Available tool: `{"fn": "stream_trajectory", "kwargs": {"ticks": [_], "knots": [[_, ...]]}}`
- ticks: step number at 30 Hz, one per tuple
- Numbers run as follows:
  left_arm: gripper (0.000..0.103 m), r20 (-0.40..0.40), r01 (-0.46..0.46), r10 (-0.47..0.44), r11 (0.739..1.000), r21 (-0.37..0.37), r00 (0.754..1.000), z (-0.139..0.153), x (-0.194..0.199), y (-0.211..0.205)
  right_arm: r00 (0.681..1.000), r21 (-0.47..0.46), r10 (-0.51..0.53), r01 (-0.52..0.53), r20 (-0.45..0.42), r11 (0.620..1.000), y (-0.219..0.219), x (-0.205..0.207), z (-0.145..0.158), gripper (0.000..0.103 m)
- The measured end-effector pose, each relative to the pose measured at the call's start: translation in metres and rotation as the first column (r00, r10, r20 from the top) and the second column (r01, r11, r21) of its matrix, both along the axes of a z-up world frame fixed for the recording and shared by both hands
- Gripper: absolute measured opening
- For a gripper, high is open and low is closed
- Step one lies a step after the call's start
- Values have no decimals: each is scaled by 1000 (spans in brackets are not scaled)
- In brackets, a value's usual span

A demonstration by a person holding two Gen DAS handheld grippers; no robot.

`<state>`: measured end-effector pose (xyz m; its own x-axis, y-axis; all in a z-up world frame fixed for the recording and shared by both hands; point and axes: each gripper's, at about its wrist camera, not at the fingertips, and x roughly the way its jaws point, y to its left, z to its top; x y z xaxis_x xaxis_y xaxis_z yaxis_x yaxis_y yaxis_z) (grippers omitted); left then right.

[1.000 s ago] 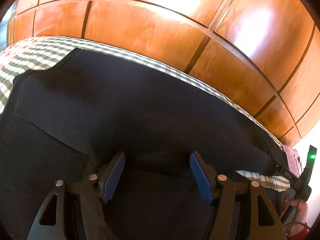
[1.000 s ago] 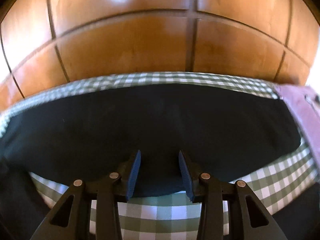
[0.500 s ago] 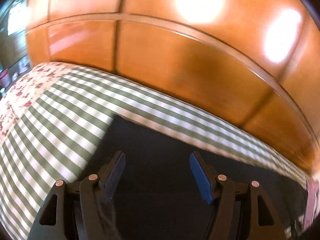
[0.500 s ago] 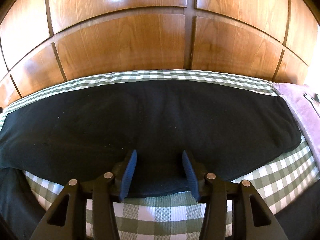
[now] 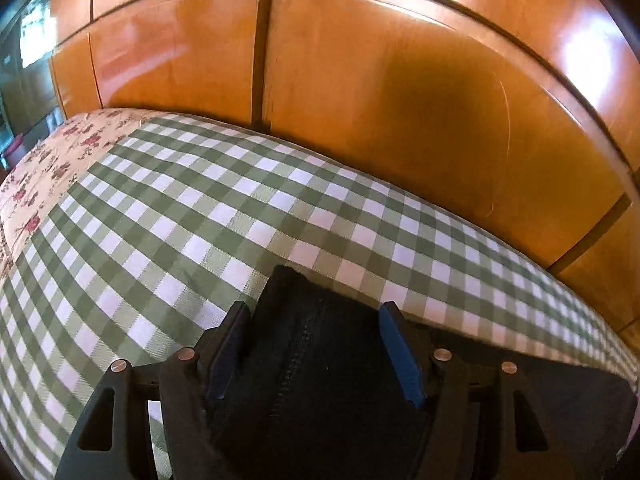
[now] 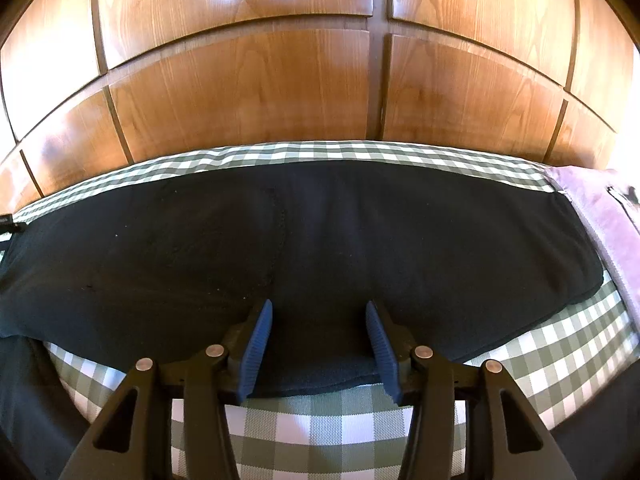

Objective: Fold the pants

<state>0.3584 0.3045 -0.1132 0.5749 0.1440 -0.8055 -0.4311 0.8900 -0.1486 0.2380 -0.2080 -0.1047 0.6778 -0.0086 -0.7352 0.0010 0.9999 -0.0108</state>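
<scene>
We see dark pants (image 6: 320, 240) (seam showing) spread flat on the checked sheet (image 6: 328, 420), our left gripper (image 5: 312, 340) and right gripper (image 6: 320, 340) both spread wide.

left hand-held gripper (image 5: 314, 344) | right hand-held gripper (image 6: 319, 342) | black frames | blue ribbed pads | silver screws

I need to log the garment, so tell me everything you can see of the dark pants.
The dark pants look like soft navy-black fleece with a stitched seam. They lie flat on the green checked cloth, stretched sideways along the wooden panels. One corner sits between the open left tool; the near edge lies between the open right tool. A lilac garment borders one end.
</scene>
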Motion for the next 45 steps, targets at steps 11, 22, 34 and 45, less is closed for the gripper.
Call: {"fn": "stream_trajectory", "kwargs": {"ticks": [11,22,34,45], "knots": [[21,37,71,-77,987,141,996,2,-6,-32,1000,-19,1,-1,3,1000,1,1,1,50],[15,112,19,-40,983,181,993,21,-33,-41,1000,-34,1,0,10,999,3,1,0,50],[14,249,32,-68,989,144,966,60,-94,-61,1000,-38,1,-1,10,999,3,1,0,50],[14,331,41,-74,994,105,941,77,-169,-80,1000,-59,-11,12,9,998,5,2,1,55]]}}
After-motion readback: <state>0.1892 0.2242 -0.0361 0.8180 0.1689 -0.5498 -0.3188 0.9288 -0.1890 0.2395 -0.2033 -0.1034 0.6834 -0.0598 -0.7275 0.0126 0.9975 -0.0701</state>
